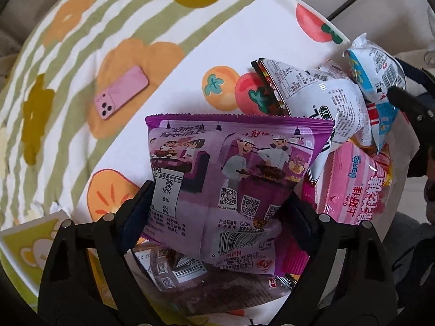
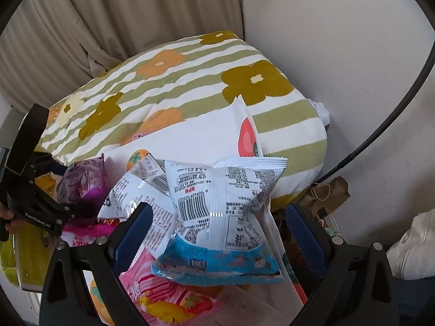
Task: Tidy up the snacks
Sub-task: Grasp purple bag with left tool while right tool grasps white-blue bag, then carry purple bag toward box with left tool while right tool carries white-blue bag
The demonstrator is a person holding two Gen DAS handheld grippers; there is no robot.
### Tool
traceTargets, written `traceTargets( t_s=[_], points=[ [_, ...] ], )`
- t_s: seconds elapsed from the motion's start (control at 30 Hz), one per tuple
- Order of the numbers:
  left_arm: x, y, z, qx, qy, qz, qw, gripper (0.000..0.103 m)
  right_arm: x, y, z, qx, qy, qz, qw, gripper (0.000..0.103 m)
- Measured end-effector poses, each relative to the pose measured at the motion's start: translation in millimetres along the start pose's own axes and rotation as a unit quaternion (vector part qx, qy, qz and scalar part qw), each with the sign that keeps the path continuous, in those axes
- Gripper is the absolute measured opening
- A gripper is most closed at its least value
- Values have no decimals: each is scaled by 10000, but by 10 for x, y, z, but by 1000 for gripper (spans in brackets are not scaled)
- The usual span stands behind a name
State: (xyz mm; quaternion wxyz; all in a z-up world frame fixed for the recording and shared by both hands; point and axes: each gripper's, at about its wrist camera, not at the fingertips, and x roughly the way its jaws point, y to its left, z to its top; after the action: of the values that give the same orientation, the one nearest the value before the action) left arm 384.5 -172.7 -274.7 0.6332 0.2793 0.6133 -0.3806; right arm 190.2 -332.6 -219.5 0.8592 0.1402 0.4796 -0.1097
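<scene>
Here the purple snack packet sits between the fingers of the left gripper, back side up, showing cartoon cooks, square codes and a barcode. Both blue pads touch its sides and the foil bulges between them, so the fingers hold it at a fairly wide spread. It lies on top of a heap of other packets on the white fruit-print cloth.

The right gripper has its fingers wide; the white and blue packet lies between them, puffed and crinkled, barcode uppermost. Its left side meets the left pad, while the right pad stands clear of it, so I cannot tell whether it is gripped.

Around these, a pink striped candy bag lies just beside the purple packet, and a white packet with a dark edge leans behind it. More wrappers are half buried under the purple one.

A pink phone lies apart on the green-striped flowered bedding. A yellow-green box edge shows at lower left.

In the right wrist view, beige curtains, a pale wall and a brown paper bag are behind the bedding.
</scene>
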Motion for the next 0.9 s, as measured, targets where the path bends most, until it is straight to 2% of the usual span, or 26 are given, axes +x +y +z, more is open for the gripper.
traceTargets(
  t_s=[0.2,0.47,0.53,0.63,0.67,0.77,0.9],
  points=[
    [-23,17,-37,-112,-162,-56,9998,77,95,60,-14,-64,77,-61,9999,98],
    [-99,23,-95,-244,-362,48,9990,69,151,55,-16,-43,78,-53,9999,97],
    [-124,15,-103,-275,-401,53,9988,67,163,50,-28,-23,88,-44,9999,92],
    [-141,29,-129,-375,-447,131,9982,66,217,44,-53,-20,181,35,9998,80],
    [-153,32,-141,-420,-472,160,9979,66,227,51,-63,-33,203,33,9998,69],
    [-228,27,-189,-588,-593,232,9962,66,223,41,-98,-25,215,179,9996,56],
    [-406,6,-253,-916,-816,362,9918,65,64,32,-112,-227,-52,327,9992,53]
  ],
)
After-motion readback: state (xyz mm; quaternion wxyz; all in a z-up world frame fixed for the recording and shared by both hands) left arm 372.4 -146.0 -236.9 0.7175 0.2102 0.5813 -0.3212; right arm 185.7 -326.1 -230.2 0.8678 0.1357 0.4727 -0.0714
